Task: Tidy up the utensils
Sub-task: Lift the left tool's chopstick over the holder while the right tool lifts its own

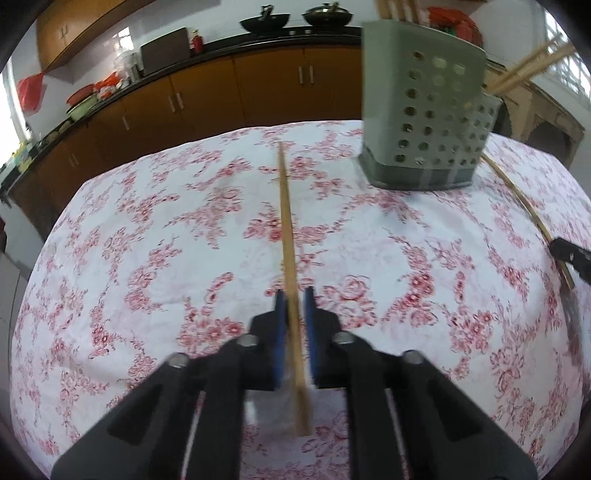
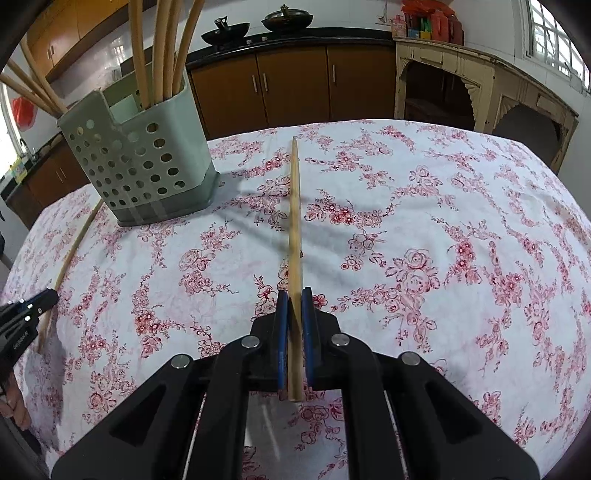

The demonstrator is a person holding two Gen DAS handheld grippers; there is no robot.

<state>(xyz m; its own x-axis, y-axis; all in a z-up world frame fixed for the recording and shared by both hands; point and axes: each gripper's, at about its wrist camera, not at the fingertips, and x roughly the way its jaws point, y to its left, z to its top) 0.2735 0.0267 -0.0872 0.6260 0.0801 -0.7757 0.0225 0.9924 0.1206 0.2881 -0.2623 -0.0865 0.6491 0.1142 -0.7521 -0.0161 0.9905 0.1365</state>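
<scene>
My left gripper (image 1: 294,295) is shut on a wooden chopstick (image 1: 287,229) that points forward over the floral tablecloth. My right gripper (image 2: 294,295) is shut on another wooden chopstick (image 2: 294,221), also pointing forward. A green perforated utensil holder (image 1: 424,122) stands at the far right in the left wrist view and at the far left in the right wrist view (image 2: 140,158), with several chopsticks (image 2: 162,51) upright in it. Each gripper's chopstick shows at the edge of the other view: the right one (image 1: 524,206) and the left one (image 2: 74,247).
The table is covered by a white cloth with red flowers (image 2: 443,221). Brown kitchen cabinets (image 2: 295,81) with woks (image 2: 225,31) on the counter stand behind it. A cream wooden cabinet (image 2: 480,81) is at the back right.
</scene>
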